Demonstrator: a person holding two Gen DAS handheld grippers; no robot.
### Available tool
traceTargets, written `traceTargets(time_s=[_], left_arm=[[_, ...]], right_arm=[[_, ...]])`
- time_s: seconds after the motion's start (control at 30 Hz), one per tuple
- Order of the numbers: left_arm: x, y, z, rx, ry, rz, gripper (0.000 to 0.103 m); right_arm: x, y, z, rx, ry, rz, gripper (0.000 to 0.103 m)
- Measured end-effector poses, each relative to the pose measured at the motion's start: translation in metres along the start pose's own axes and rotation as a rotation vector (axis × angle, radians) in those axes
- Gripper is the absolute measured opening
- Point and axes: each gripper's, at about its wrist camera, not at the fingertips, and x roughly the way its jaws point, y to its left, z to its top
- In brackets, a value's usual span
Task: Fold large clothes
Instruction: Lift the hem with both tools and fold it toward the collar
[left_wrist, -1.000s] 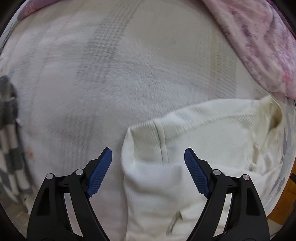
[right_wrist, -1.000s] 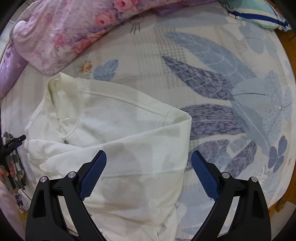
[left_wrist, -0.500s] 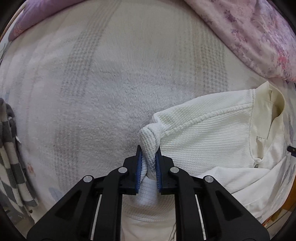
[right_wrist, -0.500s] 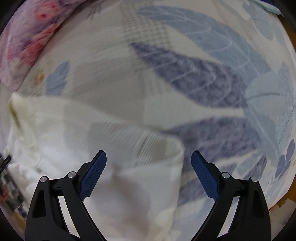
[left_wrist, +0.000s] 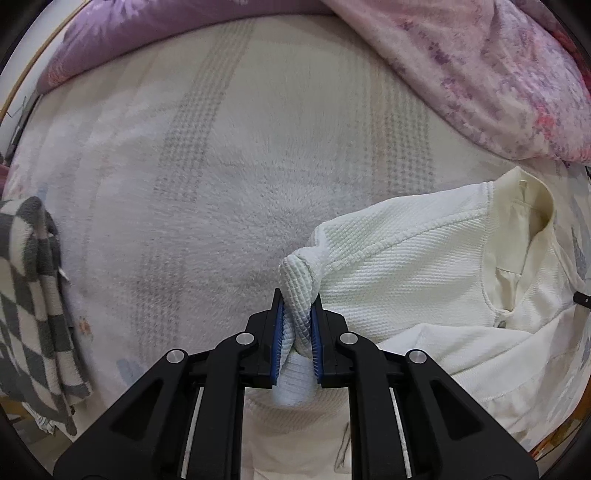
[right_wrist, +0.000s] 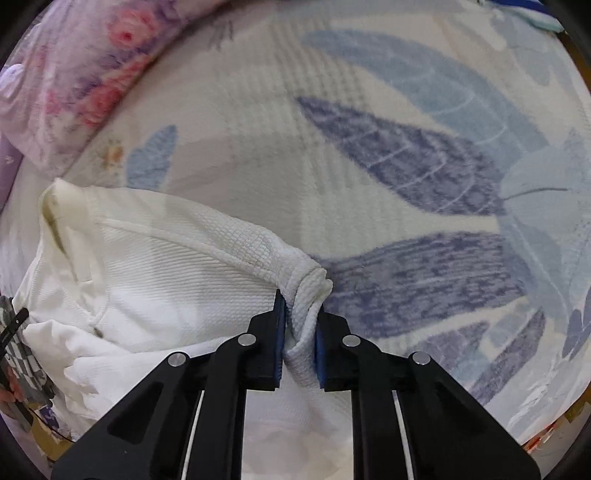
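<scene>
A white waffle-knit shirt (left_wrist: 413, 273) lies partly folded on the bed, its collar and button placket at the right of the left wrist view. It also shows in the right wrist view (right_wrist: 166, 273), with the collar at the far left. My left gripper (left_wrist: 297, 317) is shut on a bunched shoulder corner of the shirt. My right gripper (right_wrist: 301, 321) is shut on the opposite bunched shoulder corner. Both pinched corners rise slightly above the bed.
The bed has a fluffy white striped blanket (left_wrist: 221, 166) on the left side and a blue leaf-print sheet (right_wrist: 406, 166) on the right. A pink floral quilt (left_wrist: 480, 74) lies at the back. A grey checked cloth (left_wrist: 29, 295) hangs at the left edge.
Both grippers were open a second ago. The left closed on its shoulder corner half a second ago; the right has now moved in and closed on the other corner.
</scene>
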Motion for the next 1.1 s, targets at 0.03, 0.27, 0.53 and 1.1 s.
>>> traceTargets(time_s=[0.03,0.27,0.53,1.1], left_arm=[[-0.005,-0.002,-0.002,0.001,-0.006,0.001,0.013],[-0.052,-0.001,-0.022,0.024,-0.075,0.013,0.013],[-0.112,0.001,-0.069,0.075,-0.201,0.065,0.013],[-0.196,0.007,-0.221,0.14,-0.337,0.138,0.013]], right_arm=[[-0.01,0.003,-0.004,-0.014,-0.02,-0.001,0.012],[-0.07,0.011,-0.04,-0.05,-0.127,-0.002,0.011],[-0.138,0.022,-0.099,-0.057,-0.273,-0.018,0.011],[-0.203,0.012,-0.271,-0.099,-0.462,-0.059,0.011]])
